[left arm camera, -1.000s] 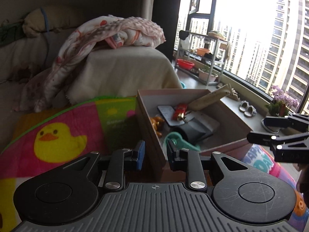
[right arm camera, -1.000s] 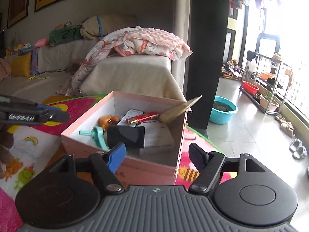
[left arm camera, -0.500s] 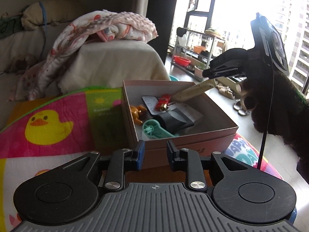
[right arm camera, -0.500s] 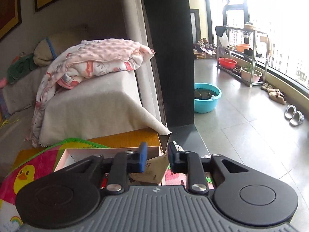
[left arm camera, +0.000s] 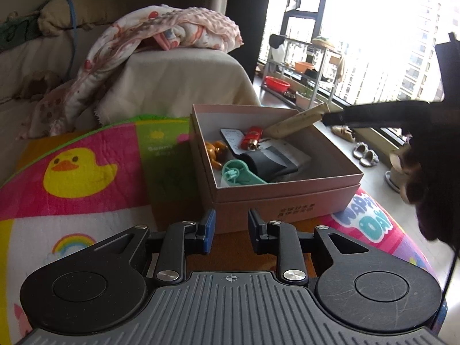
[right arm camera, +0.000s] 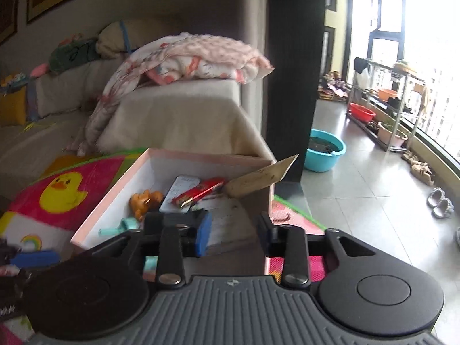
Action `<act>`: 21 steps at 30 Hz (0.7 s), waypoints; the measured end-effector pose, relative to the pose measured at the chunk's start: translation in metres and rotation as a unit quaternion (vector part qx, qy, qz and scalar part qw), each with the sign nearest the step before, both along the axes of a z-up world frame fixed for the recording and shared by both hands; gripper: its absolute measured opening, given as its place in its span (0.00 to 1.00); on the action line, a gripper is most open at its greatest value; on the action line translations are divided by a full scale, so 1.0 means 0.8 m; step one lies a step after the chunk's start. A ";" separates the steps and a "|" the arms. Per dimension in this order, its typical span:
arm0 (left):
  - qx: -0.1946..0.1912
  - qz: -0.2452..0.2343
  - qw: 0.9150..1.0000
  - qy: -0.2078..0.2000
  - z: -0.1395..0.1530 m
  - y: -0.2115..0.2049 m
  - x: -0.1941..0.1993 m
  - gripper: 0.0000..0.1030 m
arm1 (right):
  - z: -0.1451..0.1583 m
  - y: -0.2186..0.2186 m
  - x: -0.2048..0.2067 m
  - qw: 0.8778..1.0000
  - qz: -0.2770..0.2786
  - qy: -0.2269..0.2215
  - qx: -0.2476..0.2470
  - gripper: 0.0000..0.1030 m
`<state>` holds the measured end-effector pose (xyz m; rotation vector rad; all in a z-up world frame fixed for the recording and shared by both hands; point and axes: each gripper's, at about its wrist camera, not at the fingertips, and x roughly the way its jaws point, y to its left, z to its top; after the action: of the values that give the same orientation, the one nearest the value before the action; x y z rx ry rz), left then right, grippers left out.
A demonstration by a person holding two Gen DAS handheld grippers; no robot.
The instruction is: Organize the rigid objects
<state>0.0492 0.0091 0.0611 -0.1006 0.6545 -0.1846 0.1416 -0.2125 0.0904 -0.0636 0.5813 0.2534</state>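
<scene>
A pink cardboard box (left arm camera: 287, 198) (right arm camera: 115, 192) sits on a colourful play mat. Inside lie a red lighter (left arm camera: 251, 137) (right arm camera: 198, 192), an orange toy figure (left arm camera: 214, 151) (right arm camera: 143, 199), a teal plastic tool (left arm camera: 240, 174), a black pouch (left arm camera: 267, 161), a card (left arm camera: 231, 138) and a tan flat piece (left arm camera: 296, 120) (right arm camera: 260, 176) leaning on the far rim. My left gripper (left arm camera: 228, 227) is open and empty just in front of the box. My right gripper (right arm camera: 234, 230) is open and empty over the box's near edge; its arm (left arm camera: 379, 113) reaches to the tan piece's tip.
The duck-print play mat (left arm camera: 74, 172) covers the surface. A sofa with a pink blanket (left arm camera: 172, 31) stands behind. To the right are tiled floor, a blue basin (right arm camera: 325, 149), a metal rack (right arm camera: 382, 109) and slippers (right arm camera: 440, 201).
My right gripper, nearly shut half a second ago, has opened and dropped back toward the box. My left gripper has pulled back slightly from the box and stays open.
</scene>
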 end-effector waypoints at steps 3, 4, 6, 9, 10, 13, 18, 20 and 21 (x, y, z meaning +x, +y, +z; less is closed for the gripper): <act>-0.007 -0.004 1.000 0.001 -0.003 -0.004 -0.007 0.27 | 0.013 -0.027 0.059 0.997 -0.053 0.001 0.056 0.55; -0.009 -0.006 1.000 0.003 -0.005 -0.005 -0.008 0.27 | 0.014 -0.033 0.079 0.995 -0.069 0.005 0.072 0.54; -0.013 -0.006 1.000 0.009 -0.009 -0.004 -0.009 0.27 | 0.011 -0.040 0.115 0.992 -0.088 0.021 0.085 0.38; -0.018 0.001 1.000 0.013 -0.014 0.004 -0.010 0.27 | 0.002 -0.031 0.144 0.995 -0.075 0.039 0.057 0.12; -0.020 0.005 1.000 0.013 -0.015 0.007 -0.010 0.27 | 0.001 -0.029 0.141 0.996 -0.071 0.036 0.050 0.12; -0.024 0.011 1.000 0.015 -0.019 0.014 -0.010 0.27 | -0.006 -0.022 0.112 0.997 -0.040 0.040 0.044 0.12; 0.004 0.014 1.000 0.024 -0.030 0.022 -0.018 0.27 | -0.030 -0.010 0.044 0.994 0.029 0.098 0.041 0.12; 0.034 0.019 0.999 0.021 -0.032 0.026 -0.031 0.27 | -0.029 -0.008 0.007 0.998 0.025 0.062 0.015 0.24; 0.050 0.025 0.998 0.020 -0.034 0.029 -0.038 0.27 | -0.028 -0.009 -0.012 0.999 0.022 0.043 0.008 0.31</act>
<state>0.0191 0.0322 0.0339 -0.0236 0.6987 -0.1017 0.1316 -0.2196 0.0677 -0.0508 0.6648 0.3056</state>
